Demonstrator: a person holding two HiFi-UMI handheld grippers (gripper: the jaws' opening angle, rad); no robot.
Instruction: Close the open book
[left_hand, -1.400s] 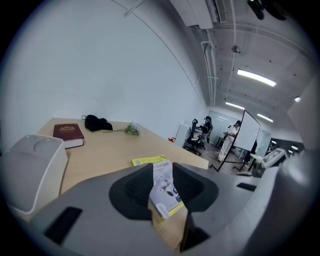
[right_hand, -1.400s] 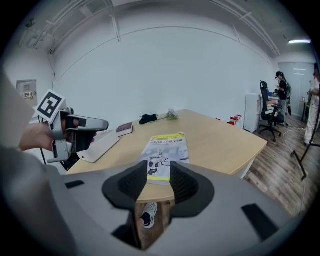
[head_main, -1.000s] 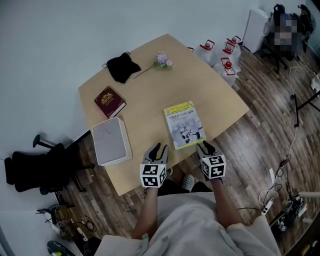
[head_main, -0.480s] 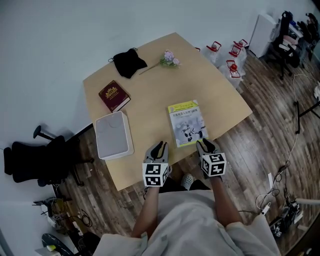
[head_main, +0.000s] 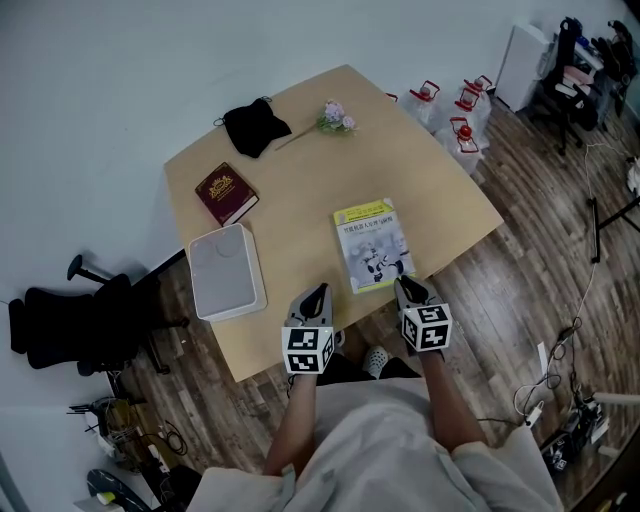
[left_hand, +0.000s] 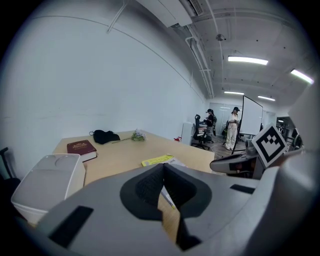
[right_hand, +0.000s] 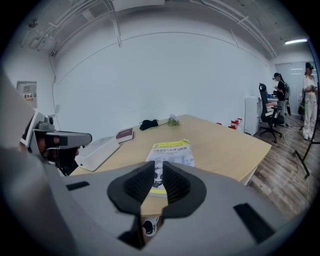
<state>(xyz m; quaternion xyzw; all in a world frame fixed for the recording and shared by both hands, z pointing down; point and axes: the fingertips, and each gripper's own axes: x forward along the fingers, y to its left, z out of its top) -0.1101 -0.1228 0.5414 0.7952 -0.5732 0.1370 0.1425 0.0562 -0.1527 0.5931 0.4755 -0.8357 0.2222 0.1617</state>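
A book (head_main: 371, 245) with a yellow and grey cover lies closed and flat on the wooden table (head_main: 300, 215), near its front edge. It also shows in the left gripper view as the book (left_hand: 159, 160) and in the right gripper view as the book (right_hand: 169, 152). My left gripper (head_main: 318, 291) hovers at the table edge, left of the book. Its jaws have just closed and it (left_hand: 162, 167) is shut on nothing. My right gripper (head_main: 404, 284) sits just short of the book's near right corner. Its jaws (right_hand: 159, 167) have been closing, with a narrow empty gap left.
On the left stand a white box (head_main: 227, 270) and a dark red book (head_main: 224, 194). A black cloth (head_main: 255, 126) and a small flower sprig (head_main: 335, 118) lie at the far edge. Red-capped bottles (head_main: 455, 105) stand on the floor. An office chair (head_main: 70, 325) is left of the table.
Both grippers' jaws have narrowed: the left pair has come together and the right pair is nearly together. The hands and the book stay where they were.
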